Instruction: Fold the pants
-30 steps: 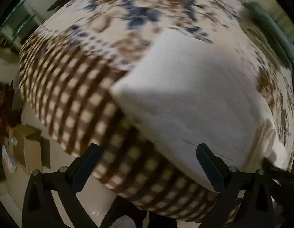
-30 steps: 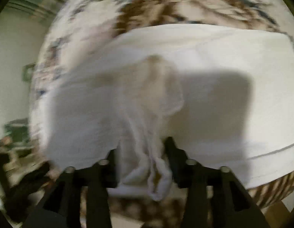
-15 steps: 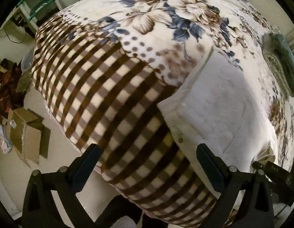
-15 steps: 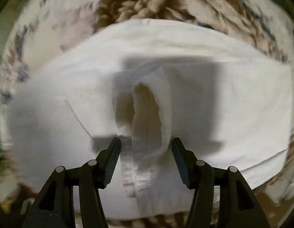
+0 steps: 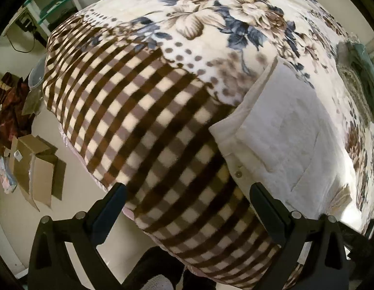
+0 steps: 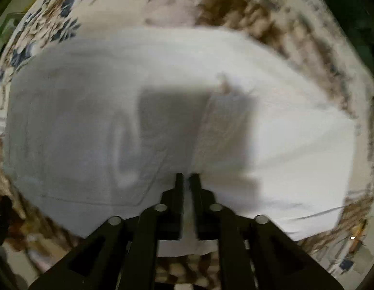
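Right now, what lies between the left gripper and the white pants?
Only the blanket: its brown checked part fills the stretch from the open left gripper to the pants, in the left wrist view.

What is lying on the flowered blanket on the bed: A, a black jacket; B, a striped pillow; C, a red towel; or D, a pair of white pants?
D: the white pants lie folded on the flowered blanket, button showing at the waistband.

Left tool (image 5: 187, 207) gapes wide; right tool (image 6: 188, 176) is closing.
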Demonstrator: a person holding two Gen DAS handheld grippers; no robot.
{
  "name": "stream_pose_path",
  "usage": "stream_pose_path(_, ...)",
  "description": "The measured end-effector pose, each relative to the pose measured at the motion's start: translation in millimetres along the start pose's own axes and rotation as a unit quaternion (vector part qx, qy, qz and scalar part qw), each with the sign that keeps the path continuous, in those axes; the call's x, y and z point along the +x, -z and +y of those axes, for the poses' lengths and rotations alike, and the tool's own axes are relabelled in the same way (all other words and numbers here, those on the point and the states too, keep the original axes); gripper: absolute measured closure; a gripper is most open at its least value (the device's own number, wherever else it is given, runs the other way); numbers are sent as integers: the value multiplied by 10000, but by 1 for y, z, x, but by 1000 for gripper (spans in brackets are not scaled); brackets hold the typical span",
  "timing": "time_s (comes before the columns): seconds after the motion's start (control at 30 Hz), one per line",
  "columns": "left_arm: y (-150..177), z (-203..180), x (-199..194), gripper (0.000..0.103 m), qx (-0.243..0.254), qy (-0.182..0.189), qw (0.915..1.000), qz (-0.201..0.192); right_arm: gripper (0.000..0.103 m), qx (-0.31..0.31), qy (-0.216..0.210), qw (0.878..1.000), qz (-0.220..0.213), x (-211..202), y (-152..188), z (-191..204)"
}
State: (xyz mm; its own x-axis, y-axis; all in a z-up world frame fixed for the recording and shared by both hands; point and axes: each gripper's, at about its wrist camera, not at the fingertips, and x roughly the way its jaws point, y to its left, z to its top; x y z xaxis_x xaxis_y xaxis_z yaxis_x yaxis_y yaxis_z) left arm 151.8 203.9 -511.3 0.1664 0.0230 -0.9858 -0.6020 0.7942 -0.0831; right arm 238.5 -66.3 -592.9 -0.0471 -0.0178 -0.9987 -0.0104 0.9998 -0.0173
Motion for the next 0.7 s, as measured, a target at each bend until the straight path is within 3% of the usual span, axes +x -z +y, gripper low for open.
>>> stream_pose_path(0.03,0,-1,-1,0,21,-1,10000,-13,59,86,-336,9994,38,-2,-1,-5)
stream_pose_path(0.07,0,-3,-2,0,41,-10,10000,-25,58,193,-966,9951,6,-9,-1,-14)
stream_pose_path(0.13,-1,-4,-5,0,35,21,10000,-49,57,682,-2253,9719,-80,-25,2,-41)
stream_pose_path(0.17,-2,-5,-5,0,16,41,10000,-39,55,942,-2494,9637,-164,-31,3,-56)
stream_pose_path(0.27,-3,-7,-3,0,-77,147,9999,2,55,1634,-2425,9550,-490,-39,6,-99)
stream_pose_path(0.37,-4,-11,2,0,-188,311,9993,54,55,2040,-2178,9534,-436,-24,0,-114)
stream_pose_path(0.47,-10,-14,10,0,-430,593,9973,-30,50,1964,-2458,9485,373,23,-9,-98)
stream_pose_path(0.57,-21,-12,32,0,-855,1088,9903,107,50,1648,-2300,9589,197,21,-6,-98)
stream_pose_path(0.67,-30,-12,49,14,-1108,1480,9827,91,50,1519,-2224,9630,113,15,-7,-112)
stream_pose_path(0.7,-33,-13,52,32,-1151,1605,9803,-11,50,1559,-2184,9632,135,13,-4,-115)
